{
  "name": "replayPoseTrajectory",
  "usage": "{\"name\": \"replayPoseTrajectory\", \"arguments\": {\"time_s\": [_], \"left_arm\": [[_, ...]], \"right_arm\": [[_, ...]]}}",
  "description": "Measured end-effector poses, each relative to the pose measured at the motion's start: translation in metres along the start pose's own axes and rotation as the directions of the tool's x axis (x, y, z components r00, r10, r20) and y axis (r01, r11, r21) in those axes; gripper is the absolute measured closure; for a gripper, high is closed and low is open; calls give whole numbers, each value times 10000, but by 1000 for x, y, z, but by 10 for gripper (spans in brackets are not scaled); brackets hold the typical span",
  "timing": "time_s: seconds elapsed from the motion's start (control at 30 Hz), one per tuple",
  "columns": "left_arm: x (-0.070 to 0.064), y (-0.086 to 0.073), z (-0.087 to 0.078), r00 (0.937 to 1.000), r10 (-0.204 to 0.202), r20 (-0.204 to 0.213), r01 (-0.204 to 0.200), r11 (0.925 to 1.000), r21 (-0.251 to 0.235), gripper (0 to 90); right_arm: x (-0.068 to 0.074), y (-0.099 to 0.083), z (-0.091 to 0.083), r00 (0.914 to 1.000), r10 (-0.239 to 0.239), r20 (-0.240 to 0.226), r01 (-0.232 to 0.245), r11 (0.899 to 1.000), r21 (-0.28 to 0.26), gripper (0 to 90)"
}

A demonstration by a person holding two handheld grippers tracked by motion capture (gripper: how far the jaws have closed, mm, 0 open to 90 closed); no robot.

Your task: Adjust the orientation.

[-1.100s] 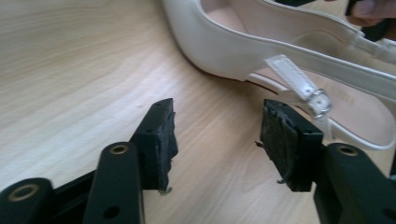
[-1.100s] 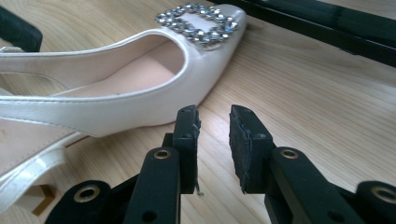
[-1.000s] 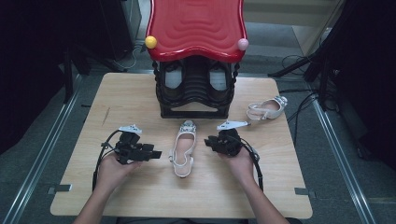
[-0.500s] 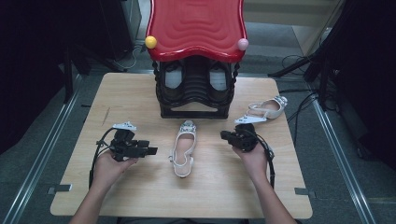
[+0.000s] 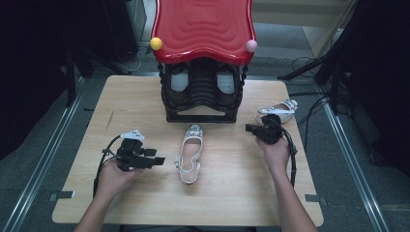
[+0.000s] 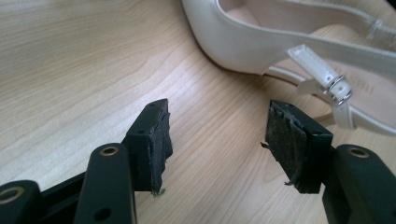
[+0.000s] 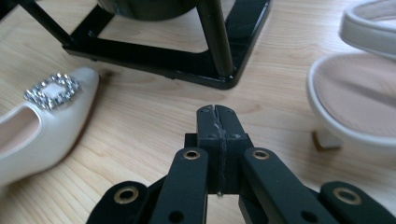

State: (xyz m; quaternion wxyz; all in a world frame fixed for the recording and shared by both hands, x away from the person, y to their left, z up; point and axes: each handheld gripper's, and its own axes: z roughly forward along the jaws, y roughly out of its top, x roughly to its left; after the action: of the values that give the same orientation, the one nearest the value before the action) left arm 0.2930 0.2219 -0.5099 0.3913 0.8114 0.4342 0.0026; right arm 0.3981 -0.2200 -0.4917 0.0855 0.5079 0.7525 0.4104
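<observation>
A white slingback shoe (image 5: 190, 153) with a jewelled buckle (image 7: 52, 89) lies mid-table, toe toward the rack. My left gripper (image 5: 155, 161) sits just left of its heel, open, with bare wood between its pads; the left gripper view shows the shoe's heel and strap (image 6: 322, 74) a little ahead of the gripper (image 6: 219, 135). A second white shoe (image 5: 279, 110) lies on its side at the right. My right gripper (image 5: 249, 128) hovers just in front of that shoe, shut on nothing (image 7: 218, 122), pointing left toward the rack's base.
A black shoe rack (image 5: 202, 96) with a red wavy top (image 5: 203, 29) and yellow and pink knobs stands at the table's back centre. Its black base frame (image 7: 187, 63) lies close ahead of my right gripper. Cables run off the table's right edge.
My right gripper has moved away from the middle shoe, rightward and back toward the second shoe. My left gripper has drifted slightly left and nearer the front edge.
</observation>
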Motion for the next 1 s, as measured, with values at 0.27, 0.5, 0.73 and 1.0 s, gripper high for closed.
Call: {"name": "replayPoseTrajectory", "arguments": {"time_s": [0.27,0.5,0.73,1.0], "left_arm": [[3,-8,-5,9998,-165,-139,164,9998,-85,406],[10,-11,-12,9989,-389,-248,381,9988,-298,406],[13,-10,-10,9986,-442,-274,435,9987,-258,406],[14,-5,-6,9989,-387,-253,379,9989,-285,396]], "right_arm": [[-12,19,18,9981,172,599,-166,9998,-104,900],[-21,20,16,9963,328,798,-308,9992,-263,900],[-21,14,11,9965,198,811,-177,9995,-269,900],[-23,9,3,9966,241,788,-225,9995,-215,900]]}}
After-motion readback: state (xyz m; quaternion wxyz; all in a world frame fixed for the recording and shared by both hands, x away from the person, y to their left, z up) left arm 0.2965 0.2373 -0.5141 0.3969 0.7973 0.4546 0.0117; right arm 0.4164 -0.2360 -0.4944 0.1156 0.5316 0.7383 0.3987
